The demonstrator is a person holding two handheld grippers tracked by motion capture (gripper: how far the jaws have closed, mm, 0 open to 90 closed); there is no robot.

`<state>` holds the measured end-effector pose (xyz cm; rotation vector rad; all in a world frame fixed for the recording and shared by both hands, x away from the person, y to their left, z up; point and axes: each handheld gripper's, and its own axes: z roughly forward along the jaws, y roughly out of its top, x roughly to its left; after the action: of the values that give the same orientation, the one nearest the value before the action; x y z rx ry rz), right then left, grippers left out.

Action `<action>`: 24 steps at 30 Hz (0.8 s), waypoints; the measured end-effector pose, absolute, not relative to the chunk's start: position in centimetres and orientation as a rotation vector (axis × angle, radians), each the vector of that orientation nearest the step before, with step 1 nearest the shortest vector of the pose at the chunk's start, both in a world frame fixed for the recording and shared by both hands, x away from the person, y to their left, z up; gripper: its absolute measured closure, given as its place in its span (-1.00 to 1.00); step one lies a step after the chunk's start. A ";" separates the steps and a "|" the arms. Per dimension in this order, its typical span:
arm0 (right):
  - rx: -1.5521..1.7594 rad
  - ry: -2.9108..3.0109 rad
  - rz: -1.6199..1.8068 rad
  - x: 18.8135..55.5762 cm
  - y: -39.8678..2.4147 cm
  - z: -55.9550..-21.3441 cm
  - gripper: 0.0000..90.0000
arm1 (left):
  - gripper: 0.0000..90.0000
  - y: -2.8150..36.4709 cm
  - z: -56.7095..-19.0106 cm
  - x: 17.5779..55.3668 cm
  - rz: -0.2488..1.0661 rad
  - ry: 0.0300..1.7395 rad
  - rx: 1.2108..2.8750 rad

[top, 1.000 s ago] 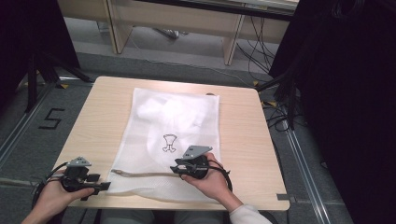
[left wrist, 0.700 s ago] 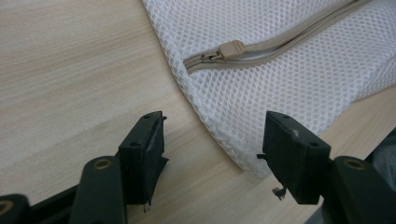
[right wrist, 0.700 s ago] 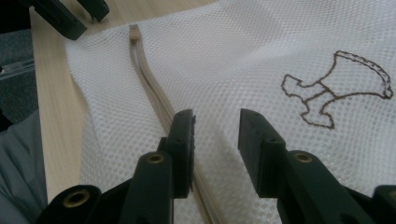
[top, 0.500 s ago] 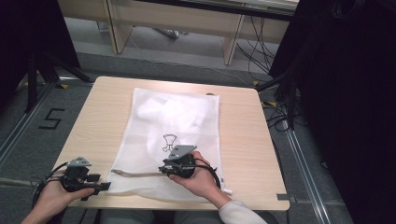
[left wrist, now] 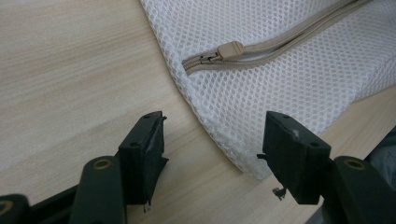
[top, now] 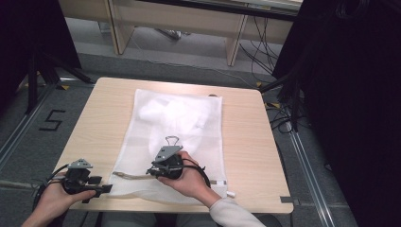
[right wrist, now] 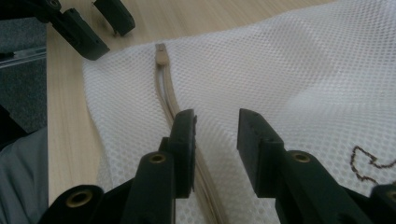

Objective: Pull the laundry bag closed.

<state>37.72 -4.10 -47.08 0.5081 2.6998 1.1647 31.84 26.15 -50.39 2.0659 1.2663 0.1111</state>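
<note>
Right gripper sits low centre of the high view, over the near part of the white mesh laundry bag, jaws apart and clasping nothing; they have just been closing, with only mesh and the beige zipper track beneath them, no pad pressing on either. Left gripper rests at lower left of the high view, just off the bag's near left corner, jaws spread wide and empty, the bare table under them. Largest thing first: the table, light wood, takes up the middle of the frame. The bag lies flat on it, running from upper centre to lower centre, with a pale bundle of cloth showing through the mesh in its upper half and a dark wire clip shape near the middle. The zipper runs along the bag's near edge. In the left gripper view its slider sits at upper centre, close to the bag's corner, the two track halves lying together behind it; in the right gripper view the same slider is at upper left, well ahead of the jaws. Judgement: the contents look to be already inside, and the work in hand is the zipper. Whether it is fully run home I cannot tell. Still to do, by my reading: pin the corner with the left, take the slider with the right.
</note>
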 end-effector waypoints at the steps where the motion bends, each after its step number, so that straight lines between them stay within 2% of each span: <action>1: 0.504 2.699 1.173 37.7 -3.9 -47.1 0.51 | -0.15 26.2 -50.4 31.9 0.102 1.256 2.071; 24: 0.461 2.757 1.151 38.2 1.2 -47.8 0.53 | -0.15 26.3 -50.4 31.9 0.105 1.261 2.069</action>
<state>38.17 1.17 -47.77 0.4608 2.7567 1.1510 31.94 26.27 -50.37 2.0691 1.2607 0.1054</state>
